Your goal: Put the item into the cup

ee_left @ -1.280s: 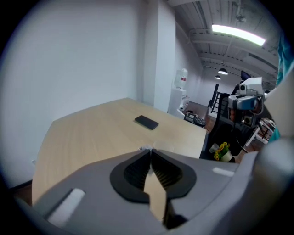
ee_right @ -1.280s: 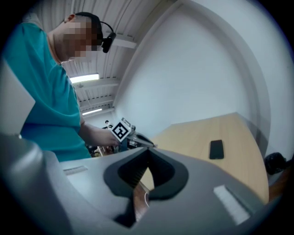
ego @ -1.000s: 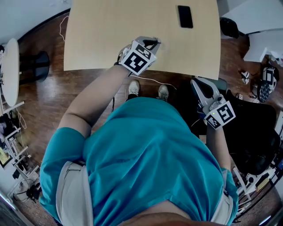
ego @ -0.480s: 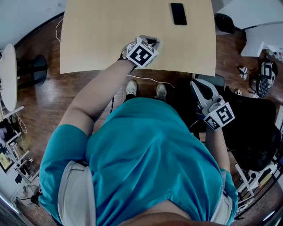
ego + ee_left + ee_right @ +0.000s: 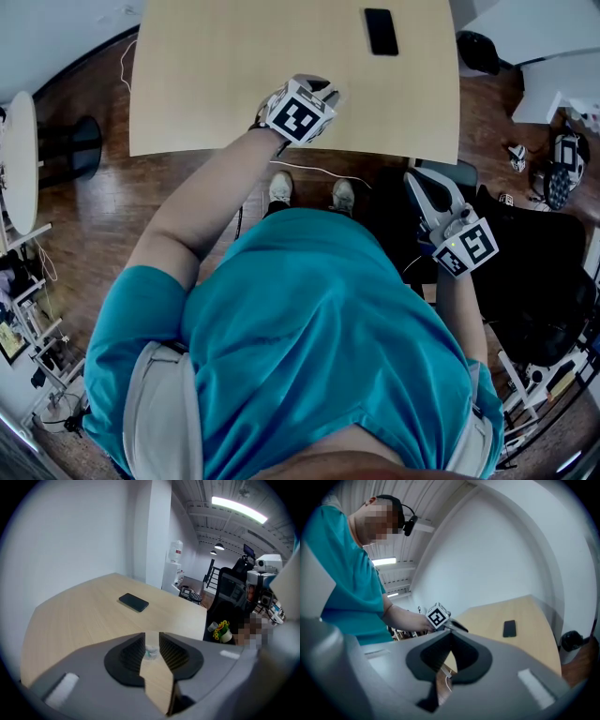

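Observation:
My left gripper (image 5: 322,91) hangs over the near edge of the pale wooden table (image 5: 216,75), pointing down at it. In the left gripper view its jaws (image 5: 152,640) have just been opening and stand apart. A small clear thing with a teal spot (image 5: 150,652) sits in the gap on the tabletop, and the pads do not press on it. I cannot tell whether it is the item or the cup. The head view hides it behind the gripper. My right gripper (image 5: 418,185) hovers off the table at the right, jaws together (image 5: 451,634) and empty.
A black phone (image 5: 380,31) lies on the table's far right part (image 5: 133,602). A black office chair (image 5: 534,281) stands below the right gripper. A white cable (image 5: 319,172) runs over the wooden floor. A small flower pot (image 5: 221,632) sits past the table's right edge.
The left gripper has shifted slightly farther in over the table's edge. The right gripper has kept its place.

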`<state>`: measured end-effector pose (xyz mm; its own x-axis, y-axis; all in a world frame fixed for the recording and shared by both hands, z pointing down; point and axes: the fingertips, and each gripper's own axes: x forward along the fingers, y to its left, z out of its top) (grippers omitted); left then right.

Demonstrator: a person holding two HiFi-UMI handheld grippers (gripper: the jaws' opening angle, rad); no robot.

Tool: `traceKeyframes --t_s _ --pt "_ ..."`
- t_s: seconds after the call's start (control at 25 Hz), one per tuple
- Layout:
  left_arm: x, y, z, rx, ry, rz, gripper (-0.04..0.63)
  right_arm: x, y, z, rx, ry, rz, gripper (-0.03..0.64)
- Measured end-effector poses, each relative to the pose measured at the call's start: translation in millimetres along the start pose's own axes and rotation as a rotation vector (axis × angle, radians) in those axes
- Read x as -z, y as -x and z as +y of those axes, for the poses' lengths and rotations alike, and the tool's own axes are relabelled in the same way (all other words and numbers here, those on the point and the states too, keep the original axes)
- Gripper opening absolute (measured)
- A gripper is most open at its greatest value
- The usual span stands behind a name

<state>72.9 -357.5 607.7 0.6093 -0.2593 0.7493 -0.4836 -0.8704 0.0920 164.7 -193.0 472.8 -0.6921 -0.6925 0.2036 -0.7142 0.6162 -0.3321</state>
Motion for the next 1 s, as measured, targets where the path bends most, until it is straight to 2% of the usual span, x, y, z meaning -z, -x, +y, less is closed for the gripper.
traceKeyframes --t_s 0.24,0.44,0.56,0.76,0.88,1.0 --pt "1 19 4 -0.026 0.038 -0.040 0.075 -5 -1 -3 -0.015 0.005 -0.009 0.002" --pt "-5 68 -13 -0.033 0.083 -0.155 0.043 -14 3 -6 -0.056 0.022 -0.022 0.002" --pt "-9 106 -25 -0.078 0.087 -0.255 0.003 -19 8 -5 -0.102 0.043 -0.026 0.002" --pt "-7 177 -42 -0.176 0.170 -0.405 0.002 -24 11 -1 -0.194 0.065 -0.022 0.002" --pt "-1 223 -52 -0.252 0.173 -0.452 0.002 -30 0 6 -0.245 0.091 -0.015 0.002" --pt "10 264 -63 -0.296 0.175 -0.484 0.002 -41 -8 23 -0.273 0.119 -0.036 0.002"
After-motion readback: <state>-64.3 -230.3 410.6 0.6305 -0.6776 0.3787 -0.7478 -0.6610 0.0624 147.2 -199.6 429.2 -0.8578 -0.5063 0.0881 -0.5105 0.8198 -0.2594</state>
